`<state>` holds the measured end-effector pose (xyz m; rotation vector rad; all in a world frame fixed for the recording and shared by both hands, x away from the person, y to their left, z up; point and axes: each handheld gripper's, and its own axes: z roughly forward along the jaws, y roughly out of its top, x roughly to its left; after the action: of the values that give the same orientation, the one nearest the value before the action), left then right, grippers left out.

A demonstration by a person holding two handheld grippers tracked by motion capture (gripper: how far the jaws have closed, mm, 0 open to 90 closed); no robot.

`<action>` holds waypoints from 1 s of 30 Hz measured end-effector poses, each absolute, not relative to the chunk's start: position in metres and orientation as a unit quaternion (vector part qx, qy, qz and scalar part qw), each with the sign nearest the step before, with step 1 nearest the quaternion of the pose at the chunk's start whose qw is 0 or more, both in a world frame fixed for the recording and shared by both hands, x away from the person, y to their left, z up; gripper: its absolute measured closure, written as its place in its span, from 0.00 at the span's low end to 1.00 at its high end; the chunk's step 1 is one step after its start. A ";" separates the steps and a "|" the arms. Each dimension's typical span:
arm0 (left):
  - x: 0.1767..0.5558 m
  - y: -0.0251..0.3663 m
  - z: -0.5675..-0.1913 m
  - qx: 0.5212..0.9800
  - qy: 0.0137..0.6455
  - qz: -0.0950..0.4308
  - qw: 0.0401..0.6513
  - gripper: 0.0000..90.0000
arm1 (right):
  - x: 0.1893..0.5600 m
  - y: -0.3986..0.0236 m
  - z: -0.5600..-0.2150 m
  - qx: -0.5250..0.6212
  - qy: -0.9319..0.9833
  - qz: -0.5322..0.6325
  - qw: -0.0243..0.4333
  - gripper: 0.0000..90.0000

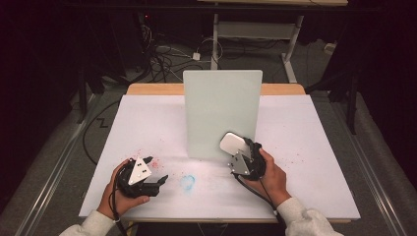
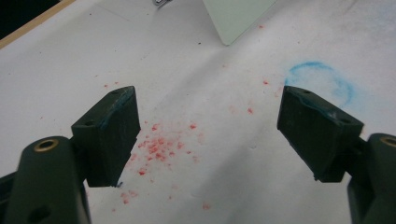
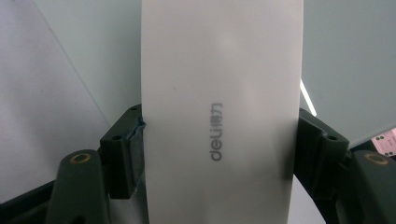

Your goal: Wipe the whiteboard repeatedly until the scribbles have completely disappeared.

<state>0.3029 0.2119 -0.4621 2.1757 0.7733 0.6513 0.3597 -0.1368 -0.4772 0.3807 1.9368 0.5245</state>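
Observation:
A pale green-white board (image 1: 222, 110) stands upright at the middle of the table. My right gripper (image 1: 240, 150) is shut on a white eraser (image 1: 233, 143) held at the board's lower right part. In the right gripper view the eraser (image 3: 222, 93), marked "deli", fills the gap between both jaws of the gripper (image 3: 219, 154), with the board (image 3: 345, 70) close behind it. My left gripper (image 1: 156, 170) rests low over the sheet at the front left, open and holding nothing. Its jaws (image 2: 210, 135) stand wide apart above red specks (image 2: 159, 144), near a blue chalky ring (image 2: 322, 79).
A white sheet (image 1: 305, 147) covers the wooden table (image 1: 147, 89). The blue smudge (image 1: 187, 182) lies between the two hands near the front edge. More red specks (image 1: 295, 158) dot the right side. Cables (image 1: 162, 56) and a desk frame (image 1: 255, 30) stand on the floor behind.

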 end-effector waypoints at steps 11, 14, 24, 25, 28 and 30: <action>0.304 0.212 -0.462 0.845 0.301 0.254 0.363 0.23 | 0.372 -0.172 -0.436 0.264 0.747 0.282 0.542 0.34; 0.304 0.212 -0.462 0.845 0.301 0.253 0.363 0.23 | 0.372 -0.179 -0.430 0.278 0.740 0.298 0.536 0.34; 0.306 0.214 -0.461 0.840 0.305 0.254 0.369 0.23 | 0.369 -0.182 -0.421 0.285 0.735 0.319 0.525 0.34; 0.306 0.214 -0.462 0.840 0.305 0.254 0.369 0.23 | 0.369 -0.182 -0.420 0.286 0.733 0.320 0.527 0.34; 0.307 0.214 -0.461 0.840 0.305 0.253 0.370 0.23 | 0.372 -0.181 -0.417 0.290 0.730 0.324 0.528 0.34; 0.308 0.213 -0.461 0.840 0.304 0.253 0.371 0.23 | 0.373 -0.180 -0.416 0.291 0.727 0.326 0.529 0.34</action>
<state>0.3078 0.2134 -0.4611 2.1549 0.7808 0.6493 0.3730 -0.1798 -0.4155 0.6961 1.7372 0.7793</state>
